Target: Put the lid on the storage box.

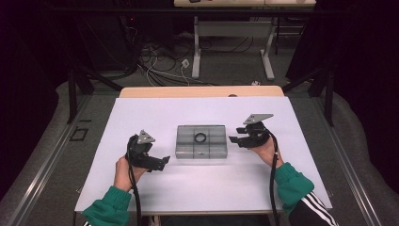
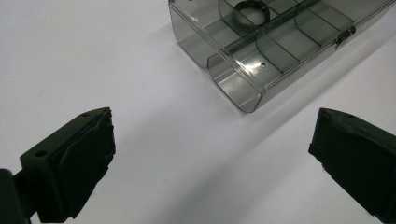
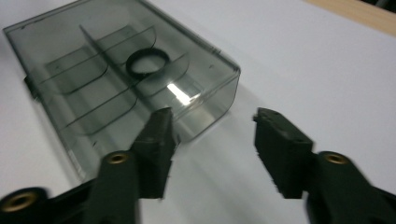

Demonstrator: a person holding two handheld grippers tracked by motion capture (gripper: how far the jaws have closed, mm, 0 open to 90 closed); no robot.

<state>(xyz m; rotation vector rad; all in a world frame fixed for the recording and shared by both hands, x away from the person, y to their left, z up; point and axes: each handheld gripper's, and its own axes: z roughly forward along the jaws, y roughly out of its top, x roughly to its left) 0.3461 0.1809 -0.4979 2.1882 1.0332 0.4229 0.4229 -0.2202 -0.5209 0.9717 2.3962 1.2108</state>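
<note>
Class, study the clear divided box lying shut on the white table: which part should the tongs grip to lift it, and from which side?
Grip the box across its two short end walls, one pair of tongs from each side. It lies flat, and the left tongs and right tongs already flank those ends, open. The black ring inside probably means keeping it level.

A smoky, see-through plastic box (image 1: 201, 141) lies flat near the middle of the white tabletop (image 1: 155, 188), with its long sides parallel to the front edge. Thin walls divide the inside into several small compartments. The lid is closed. A small black ring (image 1: 200, 138) lies flat inside, in a middle compartment on the side of the far edge.
</note>
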